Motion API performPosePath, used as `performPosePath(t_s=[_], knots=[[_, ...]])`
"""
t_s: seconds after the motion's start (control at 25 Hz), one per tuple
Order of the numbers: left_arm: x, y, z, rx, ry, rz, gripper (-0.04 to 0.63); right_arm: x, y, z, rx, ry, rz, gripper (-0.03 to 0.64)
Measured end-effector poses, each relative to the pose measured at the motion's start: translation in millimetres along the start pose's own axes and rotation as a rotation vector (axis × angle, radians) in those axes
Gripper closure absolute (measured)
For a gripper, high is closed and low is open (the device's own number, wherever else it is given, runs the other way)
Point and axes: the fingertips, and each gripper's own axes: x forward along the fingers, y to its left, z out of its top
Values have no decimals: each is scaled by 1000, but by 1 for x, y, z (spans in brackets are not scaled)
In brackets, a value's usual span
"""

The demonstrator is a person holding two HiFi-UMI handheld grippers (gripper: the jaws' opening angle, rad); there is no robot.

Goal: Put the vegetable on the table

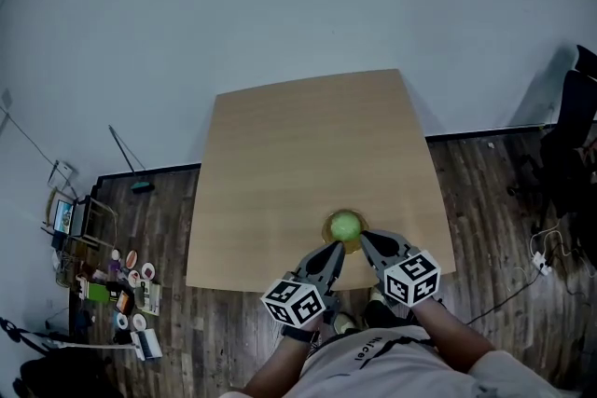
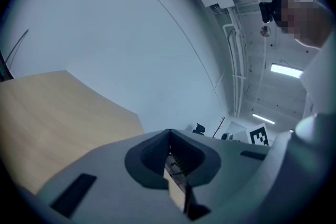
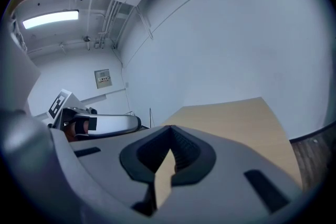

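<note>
Presently we find left hand-held gripper and right hand-held gripper closed, empty; vegetable ahead in dish, tabletop placement pending.

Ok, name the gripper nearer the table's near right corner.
The right gripper: it lies right of the green vegetable, its marker cube close to that corner; the left gripper lies on the vegetable's other side.

Pale wooden table, small round dish near front edge

Head view steeply down over table, 2 gripper views low, tilted upward, both sharing table.
</note>
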Motion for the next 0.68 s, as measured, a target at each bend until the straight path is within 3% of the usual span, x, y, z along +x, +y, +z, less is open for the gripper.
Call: performPosePath(t_s=[0.68], knots=[[9, 9, -2, -19, 4, -3, 583, 3, -7, -1, -15, -2, -21, 603]])
